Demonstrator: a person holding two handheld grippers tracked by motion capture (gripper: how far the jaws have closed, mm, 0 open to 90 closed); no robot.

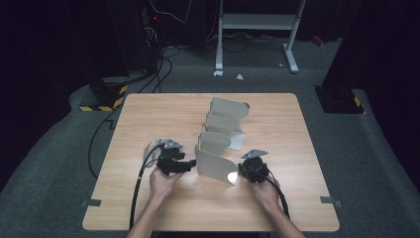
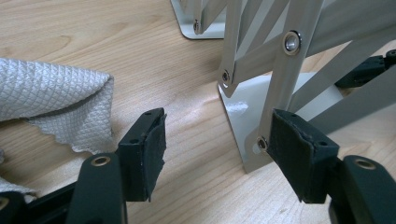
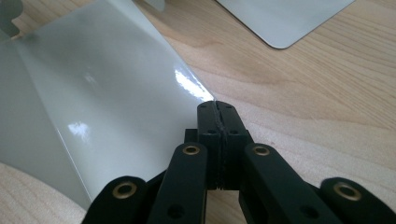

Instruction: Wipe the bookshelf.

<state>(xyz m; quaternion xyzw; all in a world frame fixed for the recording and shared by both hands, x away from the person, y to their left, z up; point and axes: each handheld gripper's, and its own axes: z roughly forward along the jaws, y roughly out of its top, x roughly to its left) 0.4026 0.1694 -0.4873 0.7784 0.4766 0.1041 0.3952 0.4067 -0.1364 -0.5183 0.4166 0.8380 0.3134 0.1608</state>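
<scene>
A pale grey folding metal rack [image 1: 223,136] with several upright panels stands at the table's middle. My right gripper [image 1: 241,171] is shut on the lower right corner of its nearest panel [image 3: 93,102]; in the right gripper view the jaws [image 3: 217,109] meet at that glossy panel's edge. My left gripper [image 1: 190,165] is open just left of the rack. In the left gripper view it [image 2: 224,154] faces the rack's riveted scissor bars [image 2: 280,70], with one pad [image 2: 299,154] close to a bar's foot and nothing between the pads.
A white quilted cloth [image 2: 56,102] lies on the wooden table [image 1: 148,114] beside my left gripper, also seen as a cloth [image 1: 154,147] under the left hand. Another rack plate [image 3: 285,18] lies flat beyond the right gripper. Cables trail off the table's left edge.
</scene>
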